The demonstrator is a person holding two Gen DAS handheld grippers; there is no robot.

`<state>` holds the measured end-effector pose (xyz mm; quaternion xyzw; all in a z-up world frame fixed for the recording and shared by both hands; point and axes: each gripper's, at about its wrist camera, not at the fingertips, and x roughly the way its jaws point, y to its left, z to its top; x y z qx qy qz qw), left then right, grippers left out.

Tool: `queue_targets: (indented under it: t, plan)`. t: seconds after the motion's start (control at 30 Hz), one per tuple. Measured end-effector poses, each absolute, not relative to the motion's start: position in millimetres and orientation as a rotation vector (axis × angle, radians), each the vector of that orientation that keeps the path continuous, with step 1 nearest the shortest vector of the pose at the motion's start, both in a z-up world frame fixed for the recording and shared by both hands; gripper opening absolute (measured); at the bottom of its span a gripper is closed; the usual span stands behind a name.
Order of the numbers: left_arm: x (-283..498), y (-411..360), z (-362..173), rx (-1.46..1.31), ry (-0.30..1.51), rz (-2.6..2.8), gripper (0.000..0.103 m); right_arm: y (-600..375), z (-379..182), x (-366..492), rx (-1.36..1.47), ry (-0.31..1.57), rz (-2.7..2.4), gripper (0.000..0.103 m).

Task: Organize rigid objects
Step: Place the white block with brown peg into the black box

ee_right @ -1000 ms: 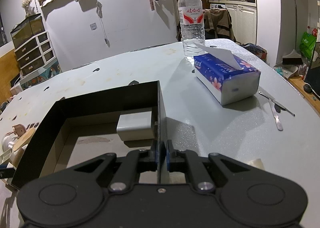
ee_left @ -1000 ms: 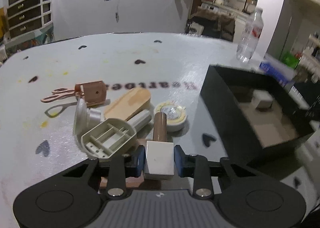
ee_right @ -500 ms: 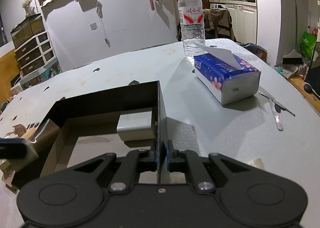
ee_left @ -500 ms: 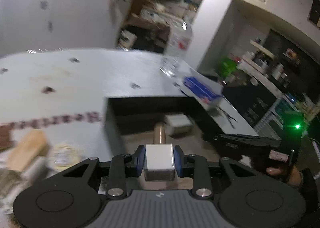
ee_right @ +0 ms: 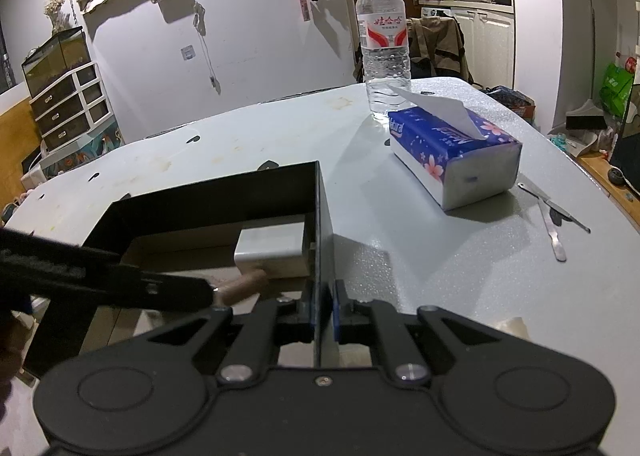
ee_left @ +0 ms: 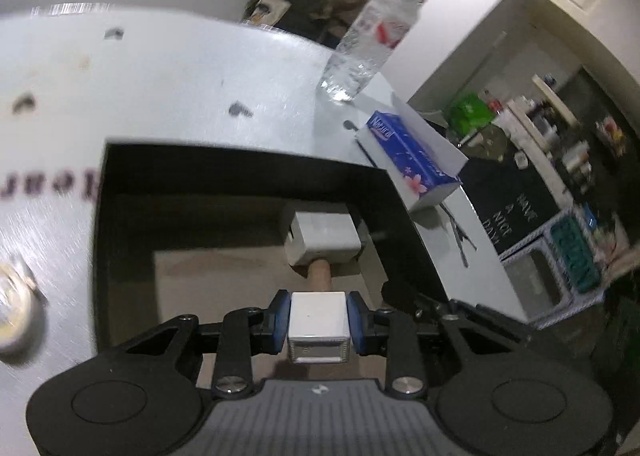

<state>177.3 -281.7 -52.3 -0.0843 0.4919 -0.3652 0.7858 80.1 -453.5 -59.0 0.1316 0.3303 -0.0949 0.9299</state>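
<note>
My left gripper (ee_left: pixel 318 322) is shut on a white block with a brown cylinder handle (ee_left: pixel 318 326) and holds it over the open black box (ee_left: pixel 240 167). The brown tip (ee_right: pixel 246 284) points at a white rectangular block (ee_left: pixel 322 236) lying inside the box. My right gripper (ee_right: pixel 322 306) is shut on the box's right wall (ee_right: pixel 320 215). The left gripper's arm (ee_right: pixel 100 276) reaches in from the left in the right wrist view.
A water bottle (ee_right: pixel 384 43) and a blue tissue pack (ee_right: pixel 452 155) stand on the white table right of the box. Metal tweezers (ee_right: pixel 552 215) lie further right. A roll of tape (ee_left: pixel 14 304) lies left of the box.
My left gripper carried the white block from the pile on the left over into the black box. My right gripper stayed clamped on the box wall.
</note>
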Motion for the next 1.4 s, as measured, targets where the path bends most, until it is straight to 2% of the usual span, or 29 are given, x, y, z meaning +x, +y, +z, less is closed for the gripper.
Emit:
queue_targets:
  t: [0.03, 0.1, 0.17, 0.3, 0.33, 0.4, 0.47, 0.77, 1.1, 1.23, 1.3, 1.4]
  plan:
    - [178, -283, -56, -0.21, 1.086, -0.791, 0.031, -454, -59, 80, 0.269, 0.676, -0.195, 0.008]
    - [181, -283, -62, -0.27, 1.148, -0.798, 0.042, -454, -59, 80, 0.27, 0.676, -0.194, 0.008]
    - [181, -281, -65, -0.293, 1.172, -0.791, 0.046, -454, -59, 80, 0.27, 0.676, -0.193, 0.008]
    - [179, -278, -64, -0.282, 1.176, -0.812, 0.04, -454, -59, 80, 0.271, 0.675, -0.193, 0.008]
    - [177, -279, -64, -0.275, 1.178, -0.82, 0.036, -454, -59, 79, 0.272, 0.675, -0.193, 0.008]
    - [176, -283, -67, -0.258, 1.192, -0.844, 0.02, -454, -59, 79, 0.272, 0.675, -0.194, 0.008]
    - [173, -288, -72, -0.238, 1.211, -0.867, 0.013, -454, -59, 79, 0.271, 0.676, -0.193, 0.008]
    - [170, -302, -81, -0.246, 1.176, -0.932, 0.014, -455, -59, 80, 0.273, 0.678, -0.193, 0.008]
    - [159, -292, -59, -0.145, 1.065, -0.895, 0.013, -457, -59, 81, 0.28, 0.682, -0.191, 0.009]
    - [151, -285, -46, -0.106, 1.001, -0.881, 0.023, -457, -59, 81, 0.282, 0.684, -0.191, 0.009]
    - [148, -280, -41, -0.09, 0.968, -0.871, 0.043, -457, -59, 81, 0.282, 0.686, -0.191, 0.009]
    - [143, -270, -34, -0.058, 0.913, -0.858, 0.06, -457, -59, 82, 0.279, 0.689, -0.193, 0.009]
